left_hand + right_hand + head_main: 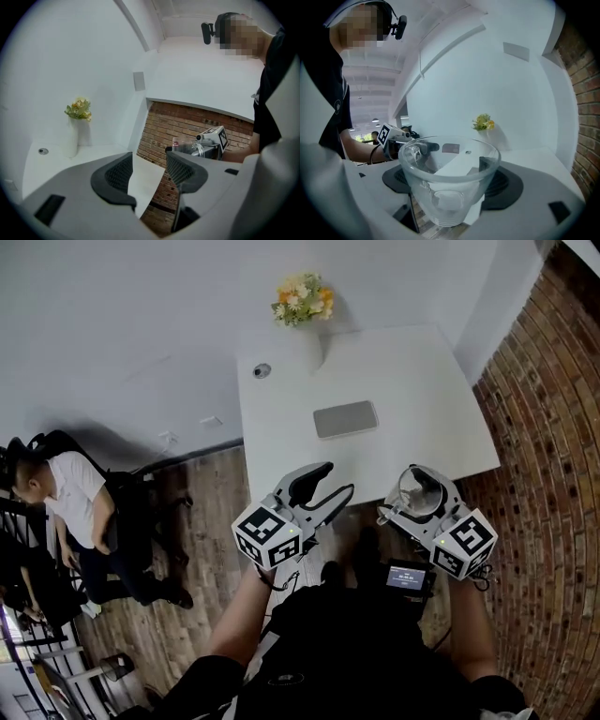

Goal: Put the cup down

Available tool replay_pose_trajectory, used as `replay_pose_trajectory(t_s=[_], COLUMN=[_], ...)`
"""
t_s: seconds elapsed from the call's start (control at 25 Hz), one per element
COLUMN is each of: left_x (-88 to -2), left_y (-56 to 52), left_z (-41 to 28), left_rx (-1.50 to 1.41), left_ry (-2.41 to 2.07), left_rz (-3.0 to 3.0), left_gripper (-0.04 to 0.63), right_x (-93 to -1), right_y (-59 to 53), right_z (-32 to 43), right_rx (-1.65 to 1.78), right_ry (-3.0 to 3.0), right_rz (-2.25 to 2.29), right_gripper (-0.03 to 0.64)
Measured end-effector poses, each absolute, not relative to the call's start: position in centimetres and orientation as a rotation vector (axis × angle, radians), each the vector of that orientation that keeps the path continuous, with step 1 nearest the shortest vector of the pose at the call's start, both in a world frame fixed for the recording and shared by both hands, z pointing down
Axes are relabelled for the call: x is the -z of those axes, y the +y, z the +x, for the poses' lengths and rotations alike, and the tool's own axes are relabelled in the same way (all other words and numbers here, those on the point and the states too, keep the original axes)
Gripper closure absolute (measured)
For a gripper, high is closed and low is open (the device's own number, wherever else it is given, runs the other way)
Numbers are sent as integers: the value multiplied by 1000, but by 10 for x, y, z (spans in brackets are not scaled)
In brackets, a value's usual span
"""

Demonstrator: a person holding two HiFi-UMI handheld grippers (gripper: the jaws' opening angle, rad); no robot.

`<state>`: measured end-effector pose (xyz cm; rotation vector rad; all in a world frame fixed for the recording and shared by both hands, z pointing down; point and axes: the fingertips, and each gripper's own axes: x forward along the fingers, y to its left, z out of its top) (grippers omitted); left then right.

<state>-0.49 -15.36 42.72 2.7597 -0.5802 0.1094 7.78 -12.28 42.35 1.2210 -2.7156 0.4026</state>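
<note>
R claw (449, 180): clenched on the cup, one dark pad on each side of the glass wall.
Cup (447, 187): clear glass, upright, mouth up, empty, sitting btwn the R jaws. In head view (418, 491) it hangs at the tip of that claw, over the near edge of the table. Wood floor shows under its base in R gripper view.
L claw (149, 171): released, jaws well apart, nothing btwn them, only the table corner and floor show through the gap. Head view (334, 480): it's just left of the R claw and apart from it, both pointing toward the table.
Table (394, 371): white, ahead of both claws, near edge right under the tips.
Grey pad (345, 418): flat rectangle on the tabletop, ahead of the claws, roughly btwn their two lines.
Flowers (303, 299): yellow/white bunch in a white vase (71, 140), far end of the table, well ahead of the L claw, against the white wall.
Round fitting (262, 370): small, on the table top, ahead-left of the L claw, near the vase.
Brick wall (553, 474): to the right of the R claw.
Seated person (70, 493): well off to the left of the L claw, white top, on the wood floor (206, 521).
</note>
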Motion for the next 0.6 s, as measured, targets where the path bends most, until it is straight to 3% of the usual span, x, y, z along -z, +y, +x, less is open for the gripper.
replay_pose_trajectory(t_s=[0.6], left_x=[-419], left_y=[-209], left_z=[49], left_rx=[-84], left_ry=[-715], left_rz=[2720], left_gripper=[362], right_x=[-433], right_y=[-207], right_z=[108], right_rx=[-439], right_ry=[-2827], right_rz=[956], right_gripper=[202])
